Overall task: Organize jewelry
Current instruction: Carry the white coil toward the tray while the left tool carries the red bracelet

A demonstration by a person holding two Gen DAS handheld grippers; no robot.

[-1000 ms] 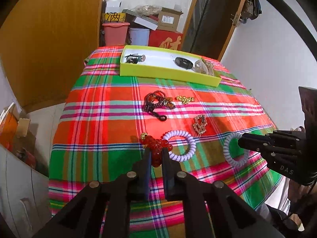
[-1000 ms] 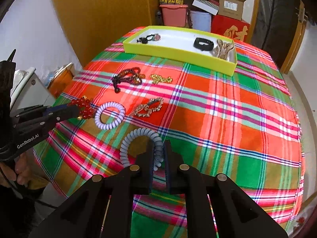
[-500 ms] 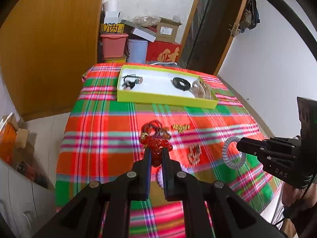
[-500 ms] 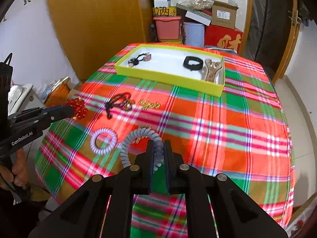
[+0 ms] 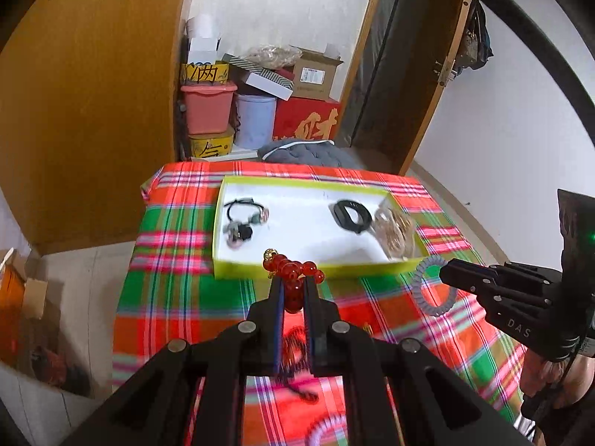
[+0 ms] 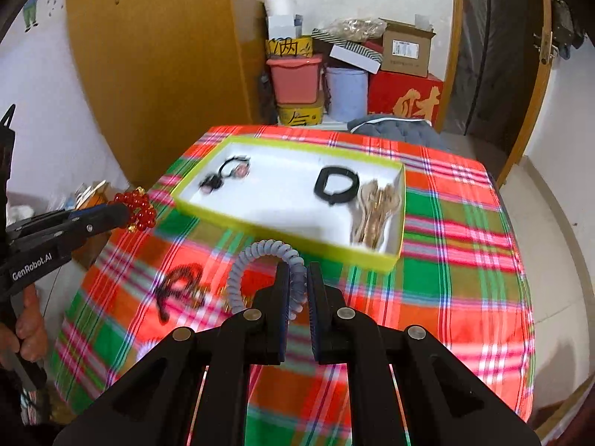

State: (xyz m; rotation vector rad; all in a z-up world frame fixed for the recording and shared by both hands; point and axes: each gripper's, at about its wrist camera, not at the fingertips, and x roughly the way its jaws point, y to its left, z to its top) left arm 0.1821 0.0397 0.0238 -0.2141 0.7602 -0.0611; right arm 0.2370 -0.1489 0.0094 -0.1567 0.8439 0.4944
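Red bead bracelet [image 5: 293,273] and grey coil hair tie [image 6: 267,271], each clamped, aloft; yellow-green tray [image 6: 208,206] holding black band [image 6: 336,186], gold pieces [image 6: 375,210].

A wooden wardrobe [image 6: 156,74] stands against white walls [image 5: 520,119], with boxes [image 6: 407,52] stacked beside a dark door [image 5: 405,85].

"genrobot.ai" in white on left gripper [image 6: 128,213] body, seen from right wrist cam. "das" on right gripper [image 5: 444,273] body, rest cut off. gold chinese char 财 on red box [image 6: 405,98]. black chinese chars on yellow tin [image 6: 290,47] & yellow tub [image 6: 299,116], not legible enough.
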